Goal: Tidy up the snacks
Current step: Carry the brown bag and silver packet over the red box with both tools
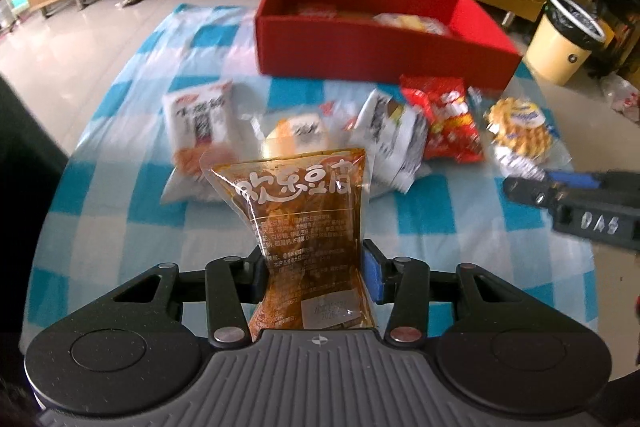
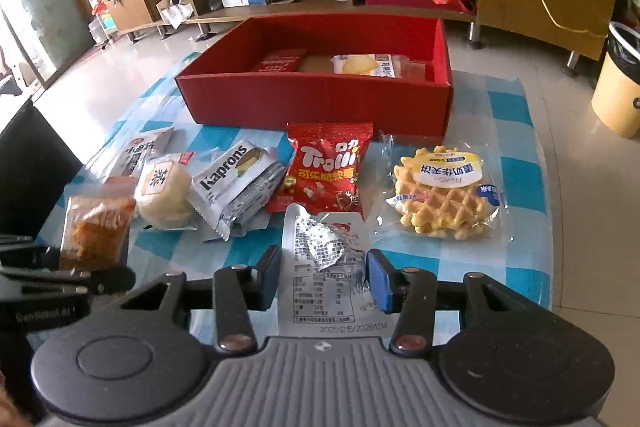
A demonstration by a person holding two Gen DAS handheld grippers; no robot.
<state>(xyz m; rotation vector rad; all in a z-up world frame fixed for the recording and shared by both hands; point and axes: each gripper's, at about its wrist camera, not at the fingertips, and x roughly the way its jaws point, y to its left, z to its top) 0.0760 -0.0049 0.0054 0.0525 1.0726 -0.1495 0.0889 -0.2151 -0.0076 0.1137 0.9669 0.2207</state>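
The left gripper (image 1: 316, 267) pinches a soft, clear plastic pouch of brown spicy tofu (image 1: 296, 223); the fingers (image 1: 372, 275) press its lower part so the film narrows like a waist. The right gripper (image 2: 324, 277) pinches a flat white sachet (image 2: 324, 267) with a crumpled silver patch and small printed text.

Both packets are held above the desk, which is covered with a smooth blue and white checked cloth (image 2: 520, 131). On the cloth a row of snacks lies in front of a rectangular red cardboard box (image 2: 320, 95): a round pale bun (image 2: 164, 195), a grey Kaprons packet (image 2: 236, 187), a shiny red Trolli bag (image 2: 328, 167) and a grid-patterned waffle in clear wrap (image 2: 440, 195). A few wrapped snacks already lie inside the box.
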